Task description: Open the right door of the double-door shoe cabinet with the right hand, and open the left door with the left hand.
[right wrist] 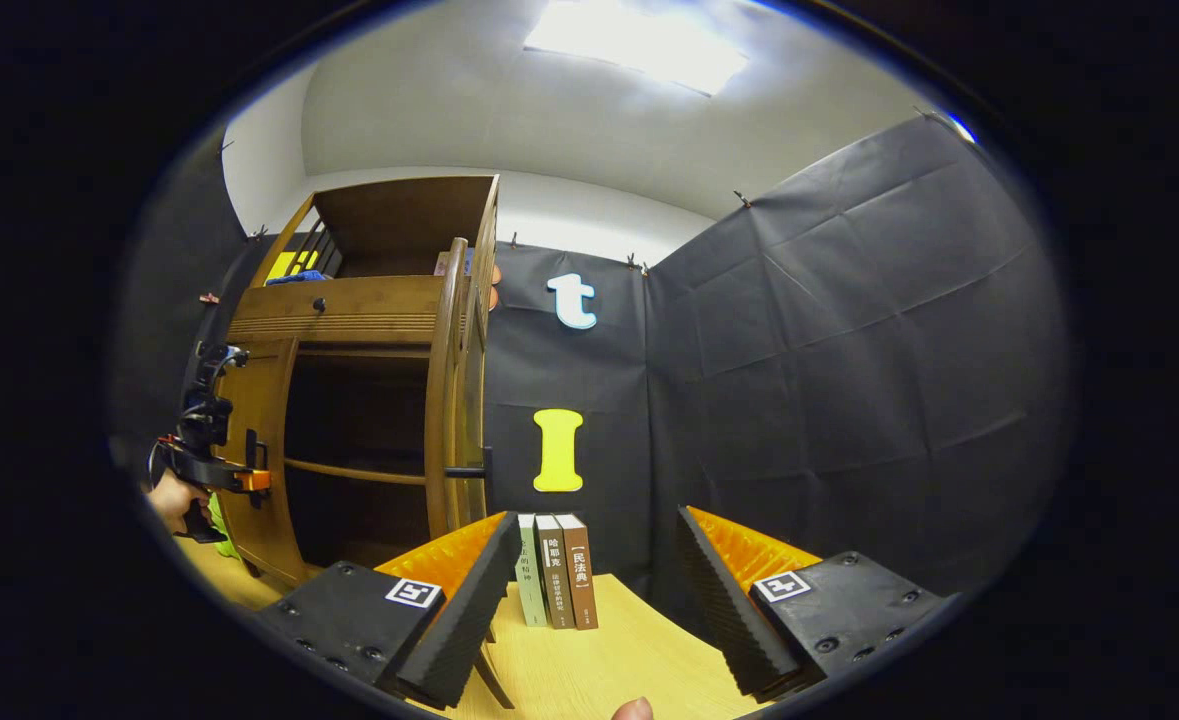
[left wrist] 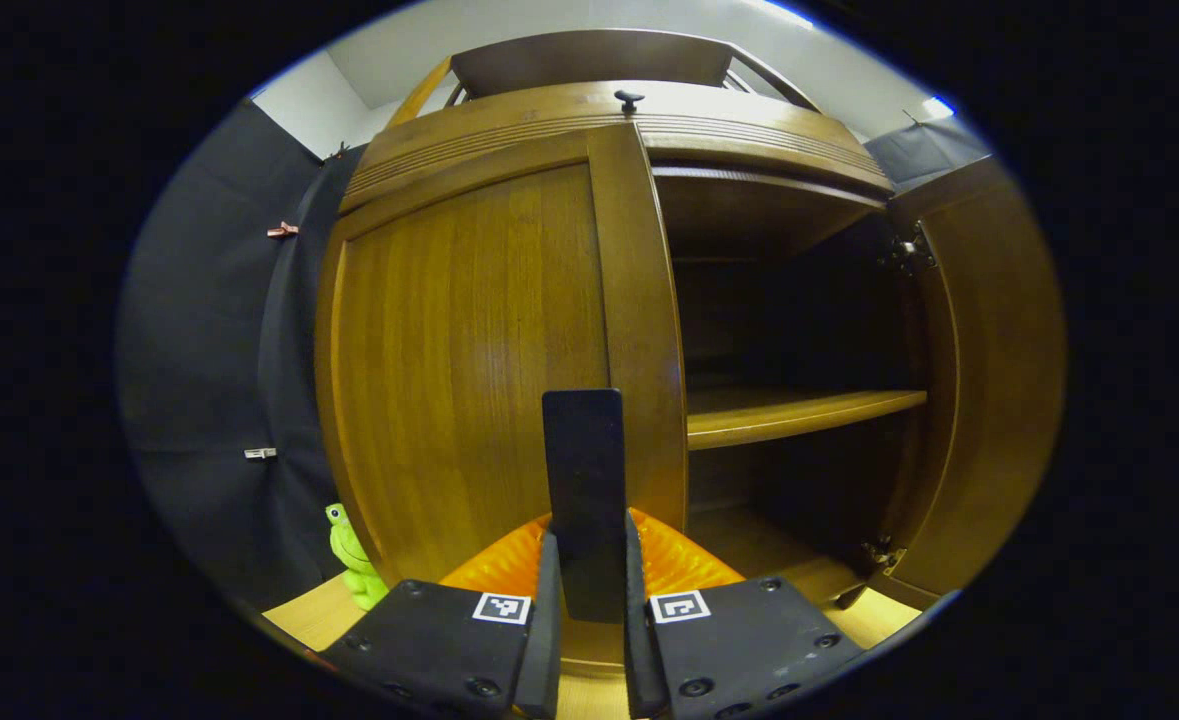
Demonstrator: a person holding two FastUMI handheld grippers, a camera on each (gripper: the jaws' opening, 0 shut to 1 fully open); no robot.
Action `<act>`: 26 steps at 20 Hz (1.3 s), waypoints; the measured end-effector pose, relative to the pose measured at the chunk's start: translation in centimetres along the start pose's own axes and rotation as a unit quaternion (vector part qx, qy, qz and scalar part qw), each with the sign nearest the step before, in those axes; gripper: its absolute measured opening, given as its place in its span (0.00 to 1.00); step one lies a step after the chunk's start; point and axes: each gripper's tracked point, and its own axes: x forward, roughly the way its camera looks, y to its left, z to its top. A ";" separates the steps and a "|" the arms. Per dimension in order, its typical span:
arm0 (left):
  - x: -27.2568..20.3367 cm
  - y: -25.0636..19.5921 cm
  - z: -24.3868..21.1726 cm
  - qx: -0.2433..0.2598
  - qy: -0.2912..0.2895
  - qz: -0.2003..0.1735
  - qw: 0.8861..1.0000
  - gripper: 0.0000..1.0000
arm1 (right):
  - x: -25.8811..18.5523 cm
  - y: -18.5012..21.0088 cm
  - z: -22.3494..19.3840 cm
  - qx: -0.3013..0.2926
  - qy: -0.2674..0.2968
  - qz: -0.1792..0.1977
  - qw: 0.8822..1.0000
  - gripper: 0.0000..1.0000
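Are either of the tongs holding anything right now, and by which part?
The left tongs are shut on the left door's black handle, gripping its lower end. The right tongs are open and hold nothing.

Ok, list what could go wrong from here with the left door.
1. The left tool is shut on the left door's black handle; a pull that does not follow the door's arc could make the fingers slip off.
2. The green frog toy stands by the left door at its hinge side; the swinging door may knock it.
3. The right tool is open, off the open right door, which might drift back.
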 end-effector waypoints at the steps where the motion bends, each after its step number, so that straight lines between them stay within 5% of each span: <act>1: -0.9 0.4 0.1 -0.002 -0.002 -0.004 1.000 0.30 | 0.0 0.0 -0.1 -0.001 0.001 0.000 1.000 0.97; 10: -8.5 5.0 -0.4 -0.005 -0.009 -0.019 1.000 0.28 | -0.1 0.8 -0.5 -0.009 0.005 0.003 1.000 0.97; 26: -14.5 13.2 -1.2 0.000 -0.020 0.033 0.999 0.20 | -1.0 4.6 -1.8 -0.041 0.012 0.038 0.998 0.97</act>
